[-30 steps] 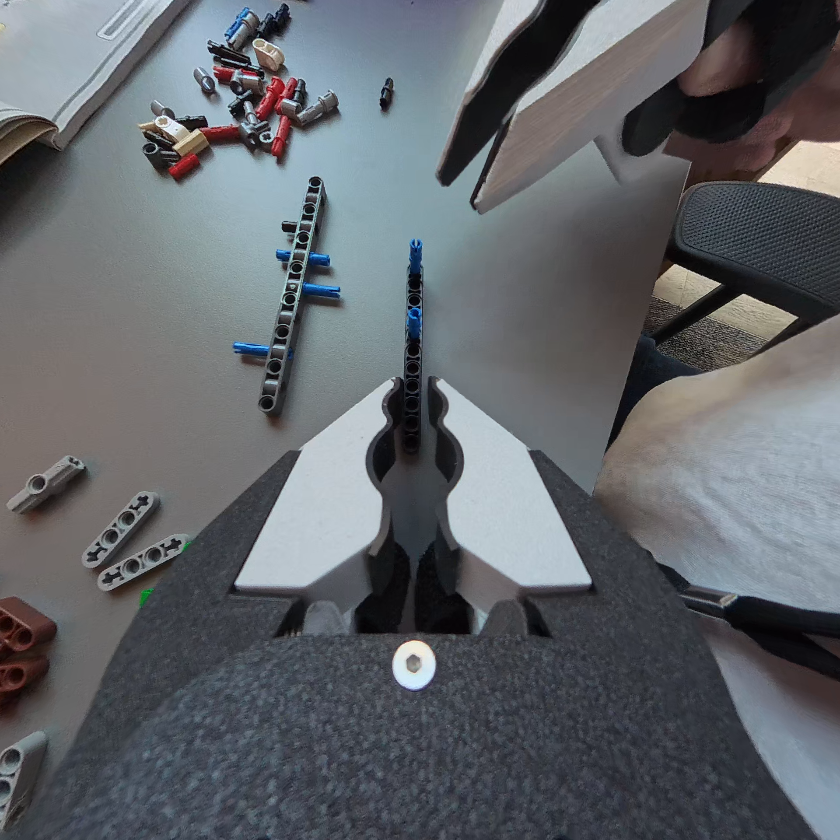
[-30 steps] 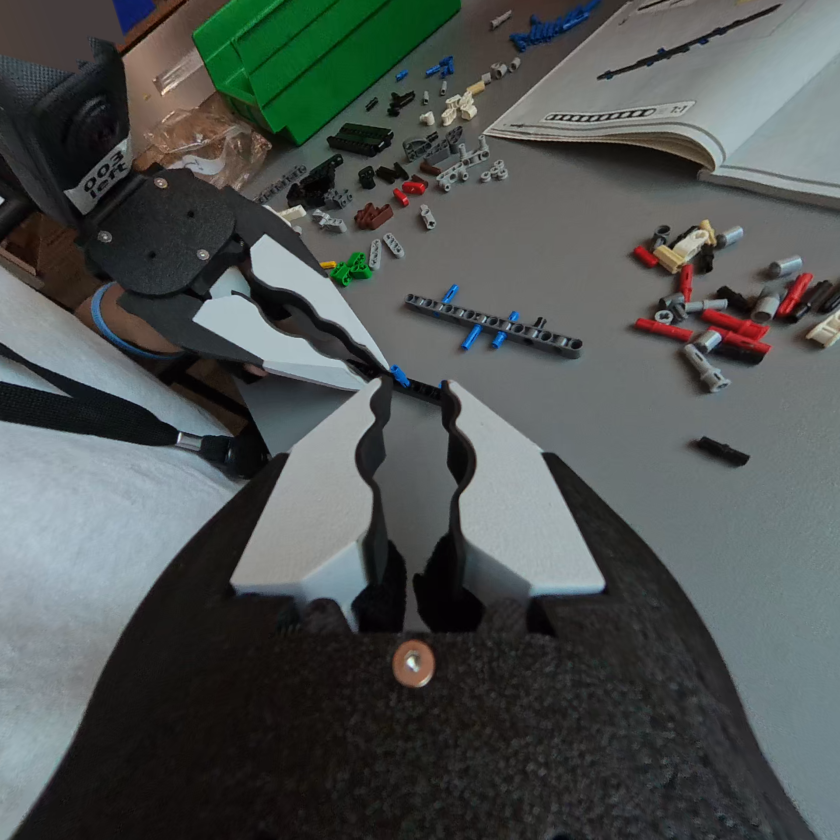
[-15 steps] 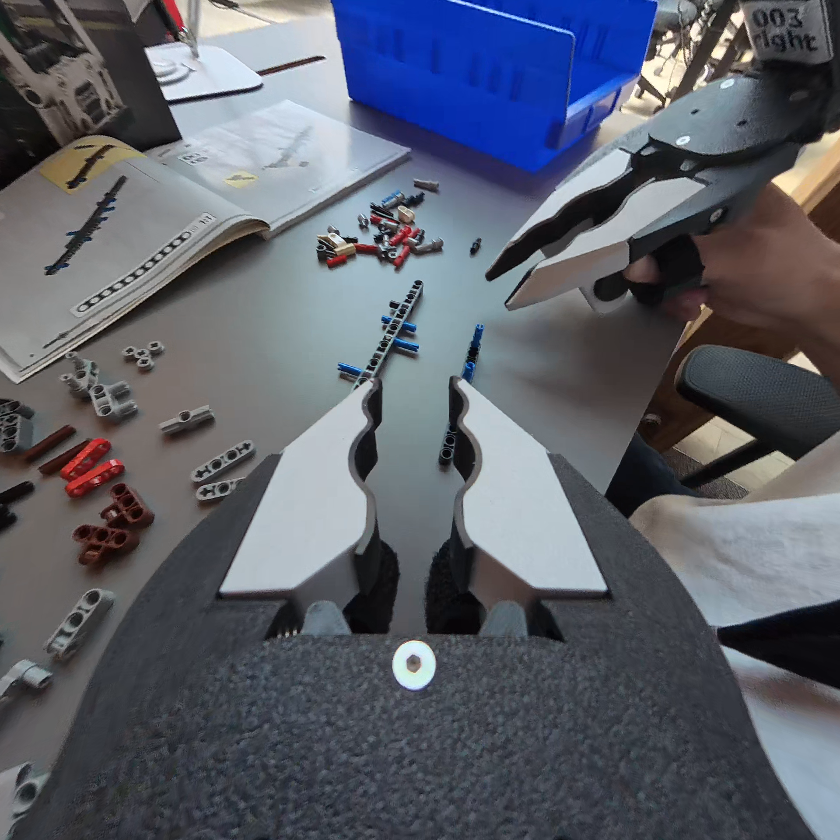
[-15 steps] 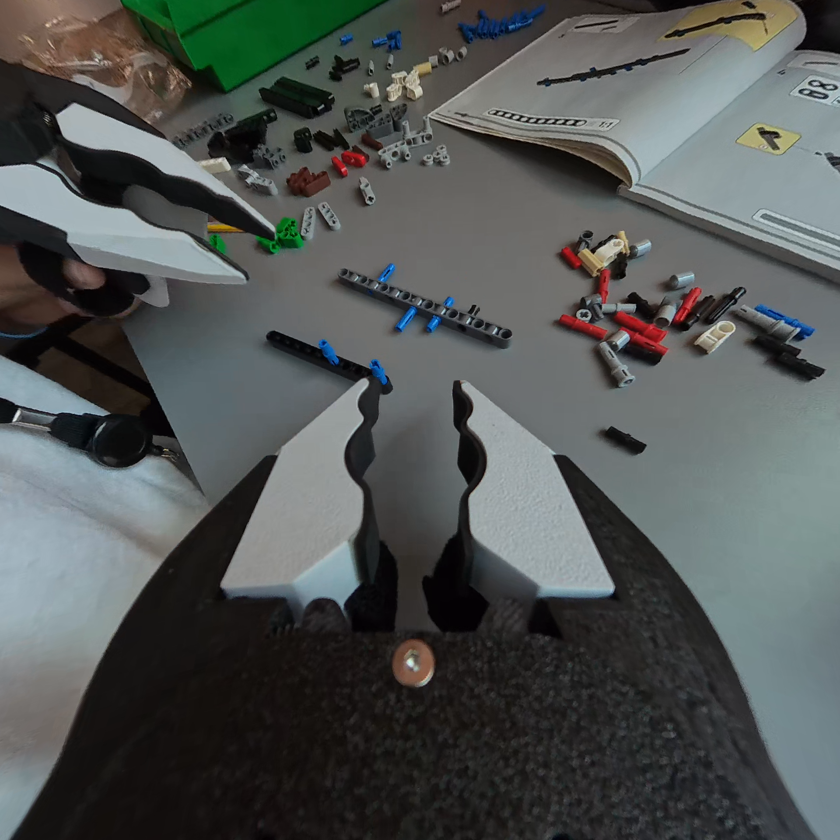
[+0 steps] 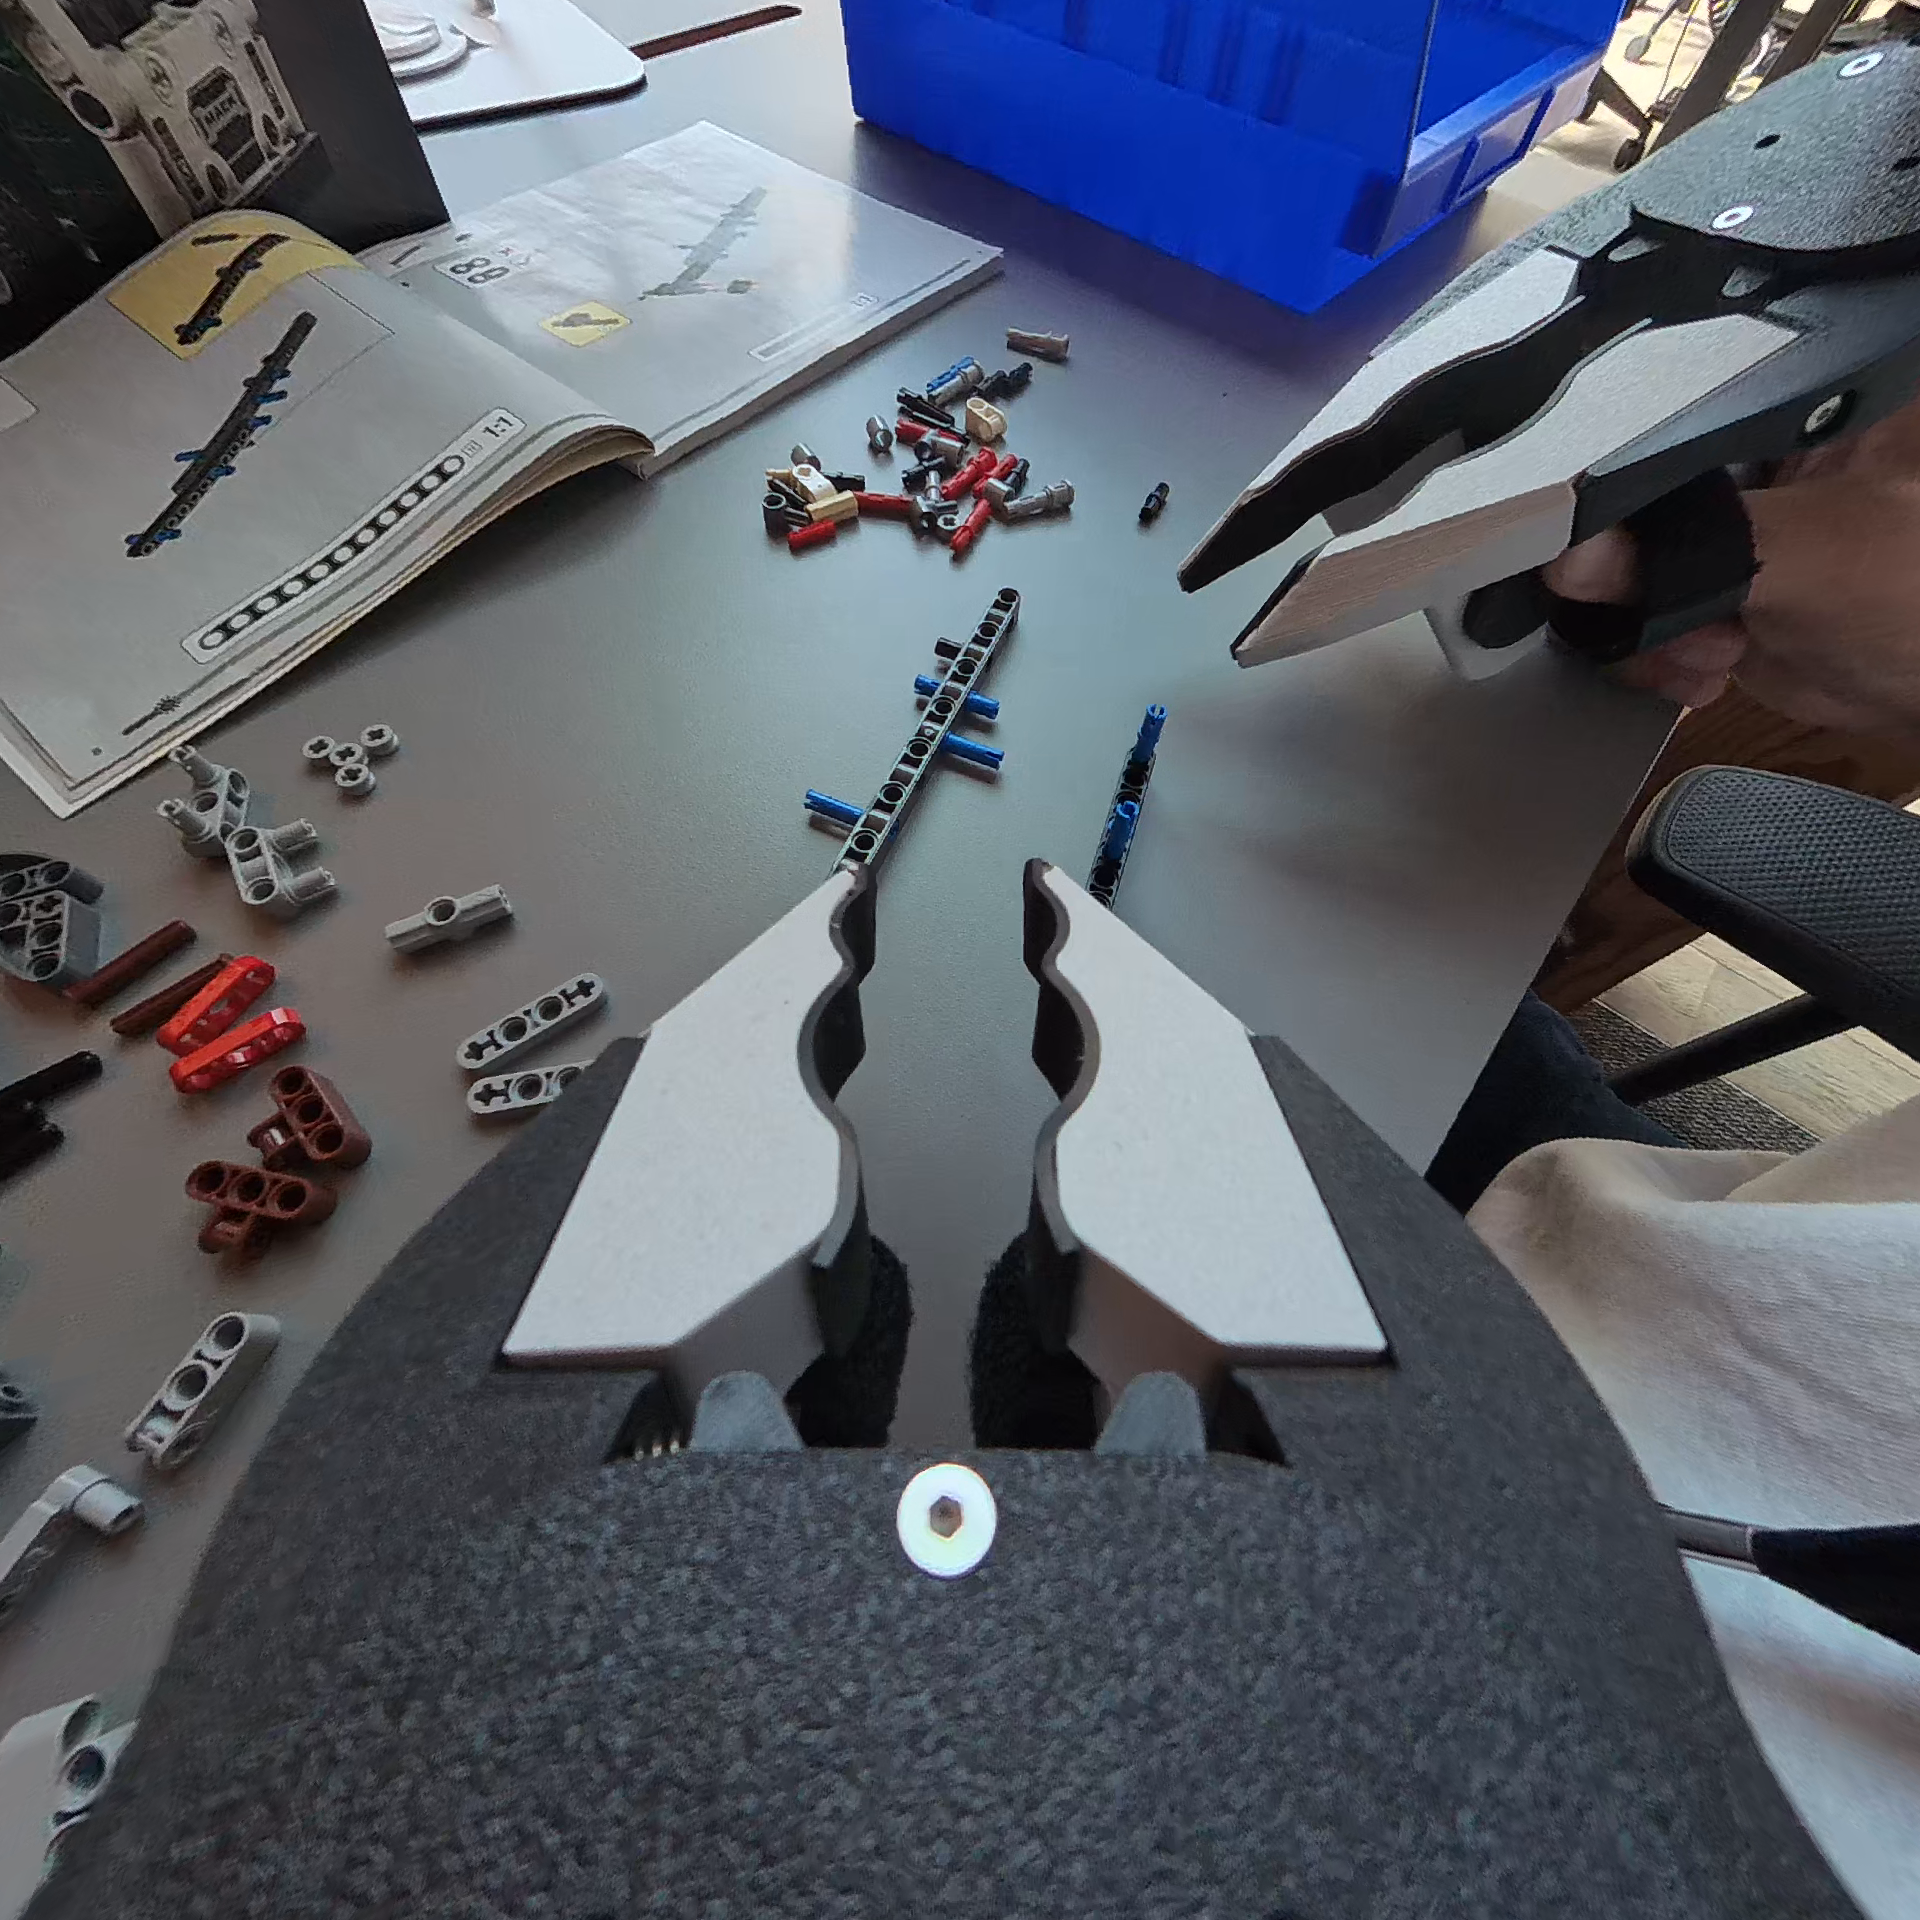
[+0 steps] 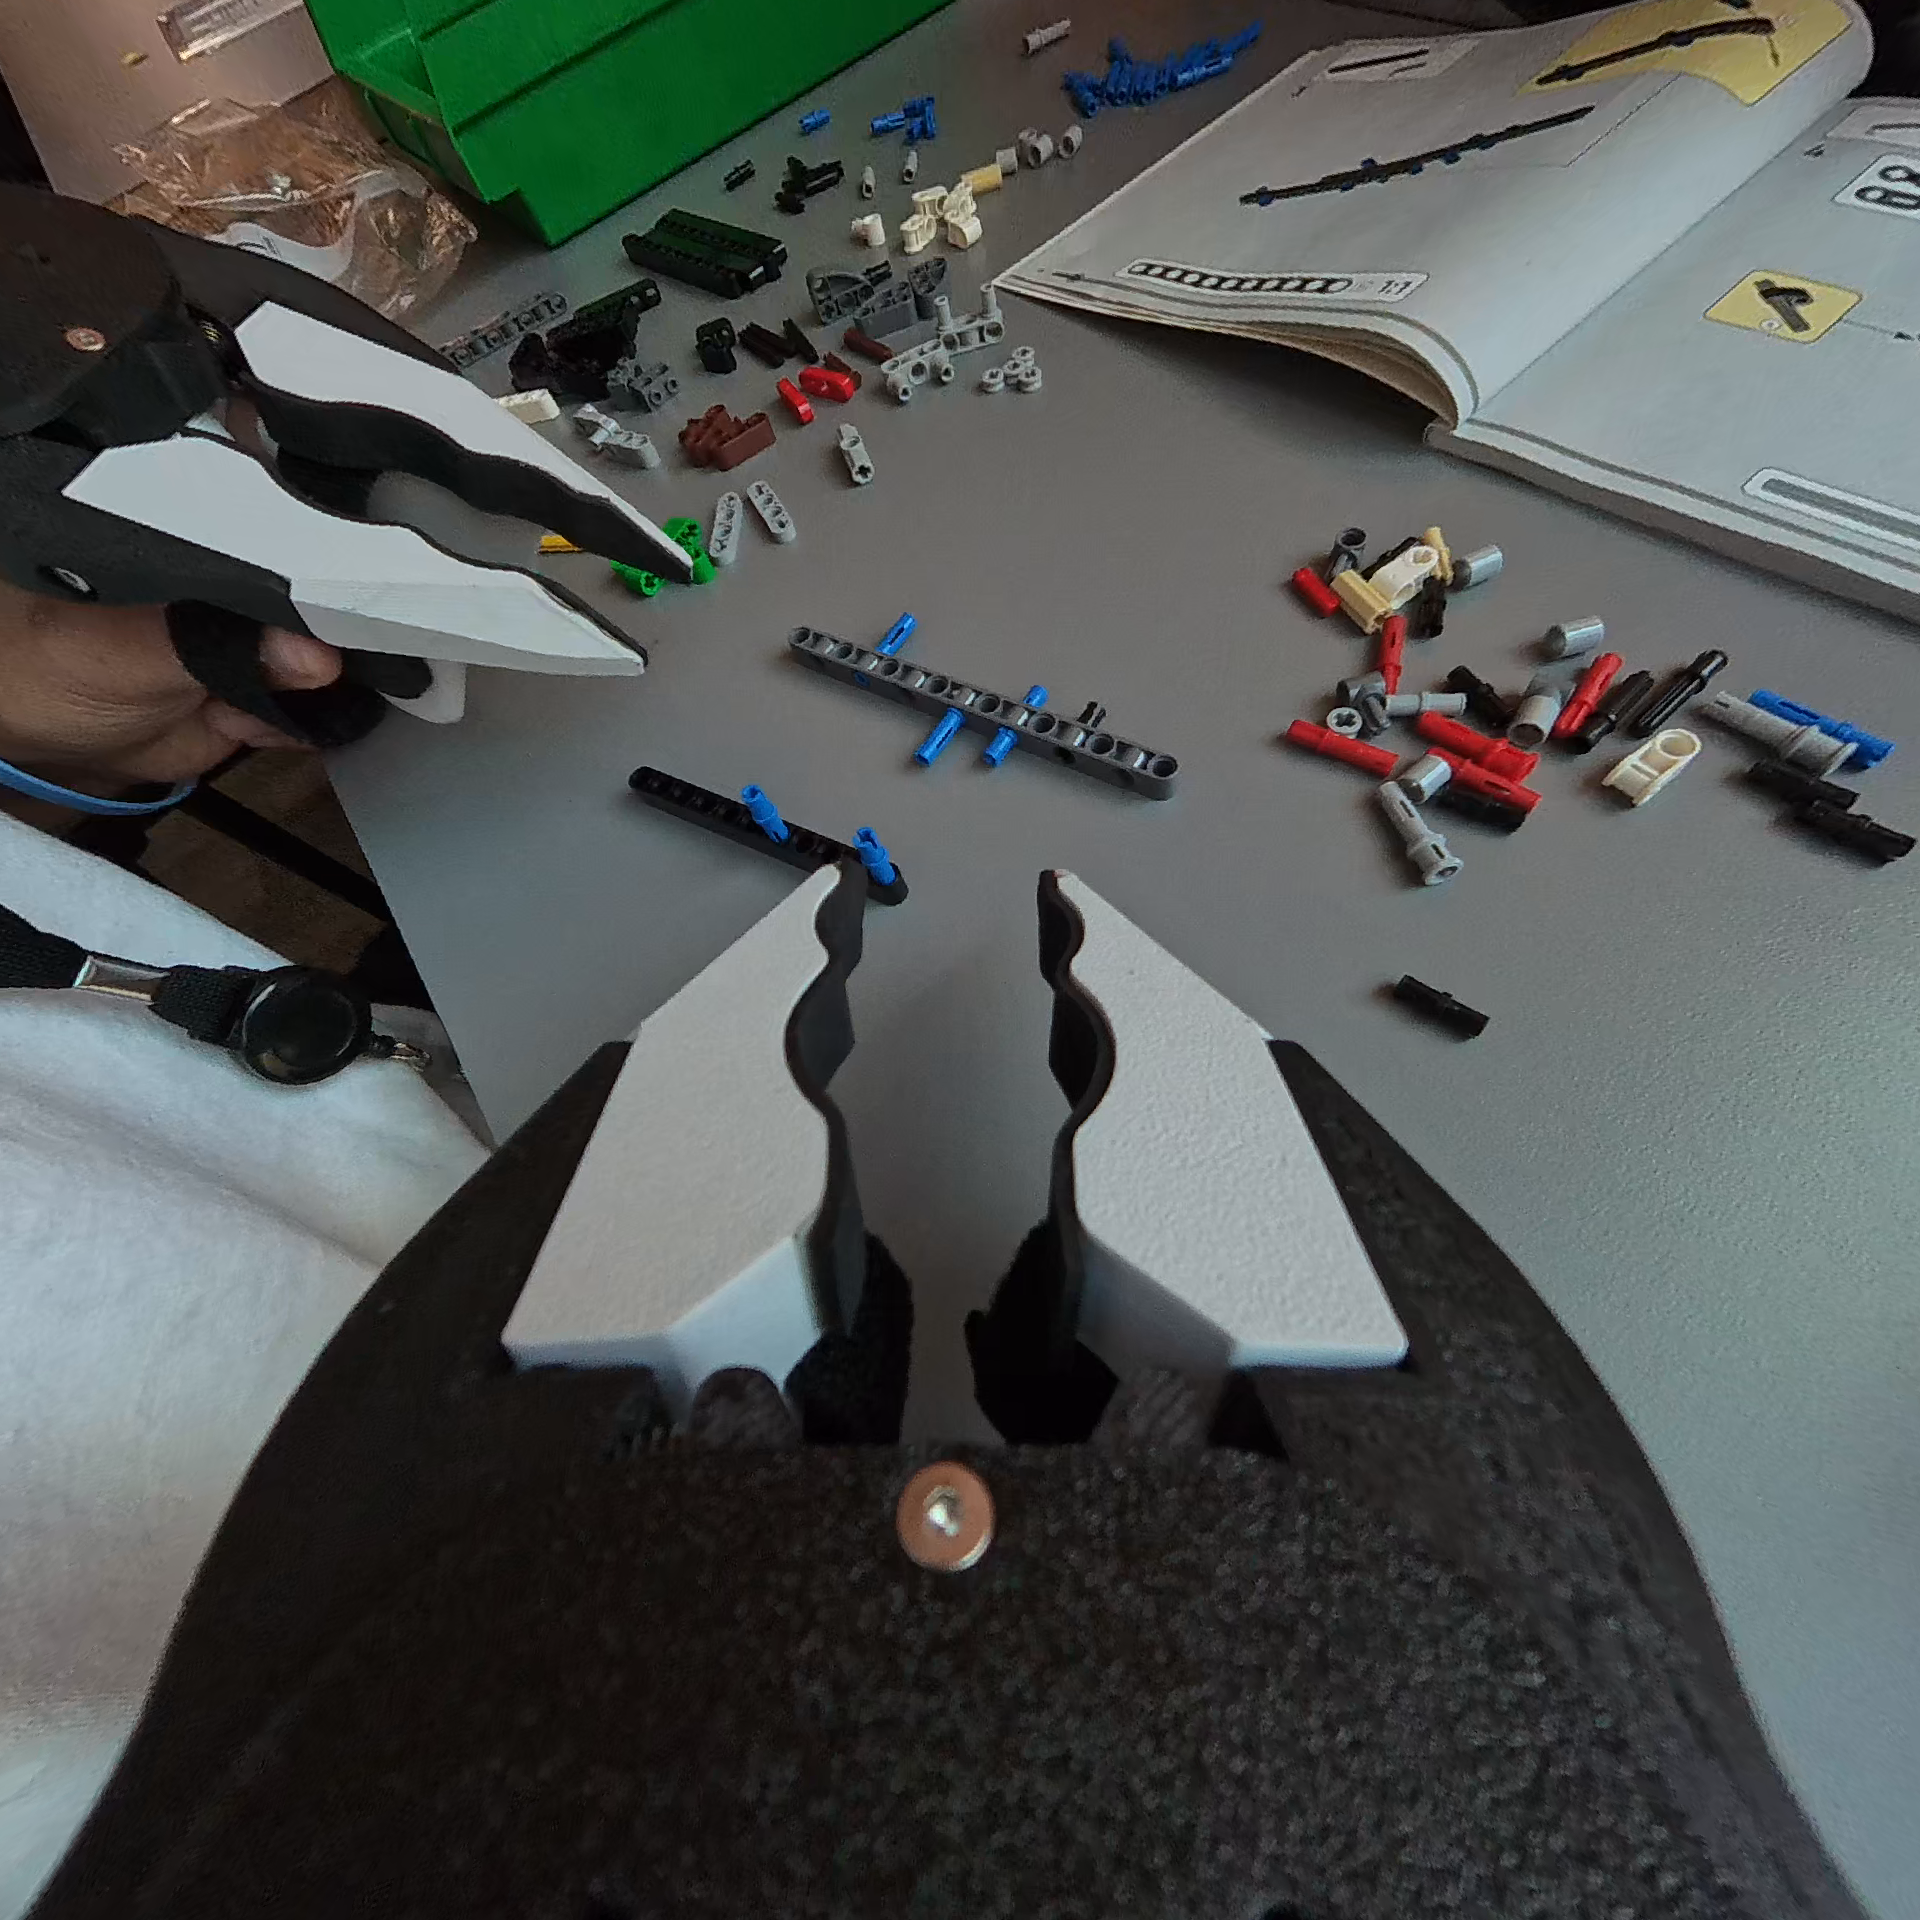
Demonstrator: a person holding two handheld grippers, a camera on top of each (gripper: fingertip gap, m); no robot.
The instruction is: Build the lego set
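The black beam [image 6: 764, 831] is taken as the landmark. It is laid flat on the grey table [image 6: 1558, 1143], near the edge closest to the person, and is touched by neither tool. Two blue pins are counted on it [image 6: 764, 808], both standing up from its holes.

The left gripper [image 5: 945, 883] is held raised over the table just short of the black beam's near end, with its fingers spread and nothing between them. The right gripper [image 6: 945, 883] is held just beside the beam's other end, likewise spread and empty. This placement is judged a pause between steps: both tools are kept clear so that the beam and the open instruction booklet [image 6: 1558, 260] beyond it can be seen.

One grey beam [image 6: 982, 712] is laid just beyond the black beam, roughly parallel to it. Three blue pins and one short black pin are counted in it. Lying side by side, the two beams are judged to be kept ready for joining.

A loose heap of red, black, grey and tan pins [image 6: 1455, 707] is spread beyond the grey beam's far end, too tangled for a sure count. One single black pin [image 6: 1439, 1006] is set apart from that heap, near the right gripper.

One green bin [image 6: 582, 94] and one blue bin [image 5: 1195, 135] are stood well beyond the black beam, with further sorted parts near the green one.
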